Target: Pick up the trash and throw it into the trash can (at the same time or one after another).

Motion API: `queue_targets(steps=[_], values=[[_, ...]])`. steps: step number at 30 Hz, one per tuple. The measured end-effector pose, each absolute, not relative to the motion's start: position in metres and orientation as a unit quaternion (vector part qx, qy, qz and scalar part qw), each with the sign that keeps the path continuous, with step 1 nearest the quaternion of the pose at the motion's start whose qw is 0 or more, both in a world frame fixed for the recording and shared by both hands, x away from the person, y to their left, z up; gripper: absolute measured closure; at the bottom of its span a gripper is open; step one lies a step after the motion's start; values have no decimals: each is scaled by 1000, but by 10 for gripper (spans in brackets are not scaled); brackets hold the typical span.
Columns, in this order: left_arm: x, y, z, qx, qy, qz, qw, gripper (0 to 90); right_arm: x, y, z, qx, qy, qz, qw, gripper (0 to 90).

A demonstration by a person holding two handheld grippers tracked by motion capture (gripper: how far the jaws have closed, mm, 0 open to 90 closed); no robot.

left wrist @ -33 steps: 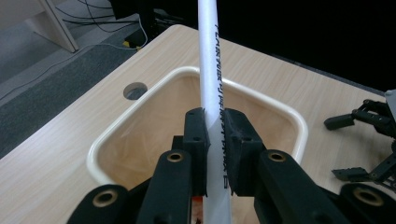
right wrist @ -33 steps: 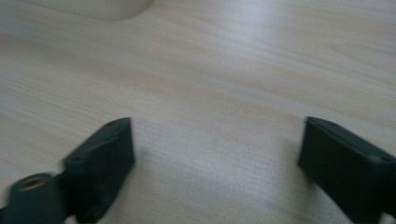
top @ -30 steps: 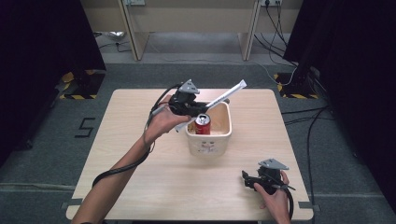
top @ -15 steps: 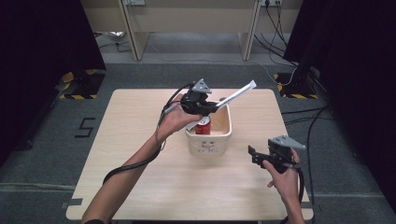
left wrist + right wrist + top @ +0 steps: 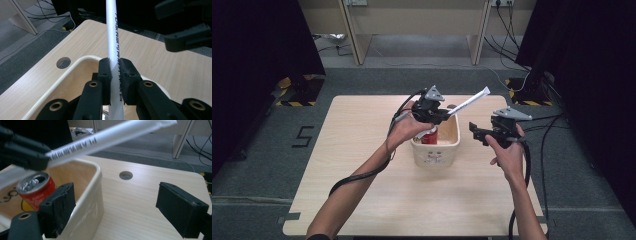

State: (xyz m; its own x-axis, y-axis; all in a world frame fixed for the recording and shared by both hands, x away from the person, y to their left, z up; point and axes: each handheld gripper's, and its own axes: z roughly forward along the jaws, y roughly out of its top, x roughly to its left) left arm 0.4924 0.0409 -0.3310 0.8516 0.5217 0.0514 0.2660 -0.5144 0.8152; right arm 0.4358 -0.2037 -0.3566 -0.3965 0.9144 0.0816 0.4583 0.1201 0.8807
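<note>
My left gripper (image 5: 446,116) is shut on a white paper-wrapped straw (image 5: 469,102) and holds it slanted up to the right above a cream bin (image 5: 436,150). A red soda can (image 5: 428,136) stands inside the bin. In the left gripper view the pads (image 5: 105,72) pinch the straw (image 5: 111,30) low on its length. My right gripper (image 5: 476,131) hangs open in the air right of the bin, jaws pointing at the straw's free end. From the right gripper view, the straw (image 5: 107,137) crosses above the open gripper (image 5: 115,210), apart from it, and the can (image 5: 35,187) sits at left.
The bin sits mid-table on a light wood table (image 5: 362,190) with a round cable hole (image 5: 125,175) behind it. Cables trail from both grippers over the table's edges. Desk legs and dark curtains stand beyond the far edge.
My right gripper has risen from the table's front right corner and moved up toward the bin and the straw's end. The left gripper drifted slightly right with the straw.
</note>
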Motion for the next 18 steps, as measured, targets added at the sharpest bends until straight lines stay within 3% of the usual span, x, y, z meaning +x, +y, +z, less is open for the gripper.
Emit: queue_targets(steps=[14,18], values=[[491,34,-333,859,221,151,436,793,482,-189,-346,522,659,514,171,170],[491,33,-333,858,220,151,438,792,487,-185,-343,522,657,516,170,176]])
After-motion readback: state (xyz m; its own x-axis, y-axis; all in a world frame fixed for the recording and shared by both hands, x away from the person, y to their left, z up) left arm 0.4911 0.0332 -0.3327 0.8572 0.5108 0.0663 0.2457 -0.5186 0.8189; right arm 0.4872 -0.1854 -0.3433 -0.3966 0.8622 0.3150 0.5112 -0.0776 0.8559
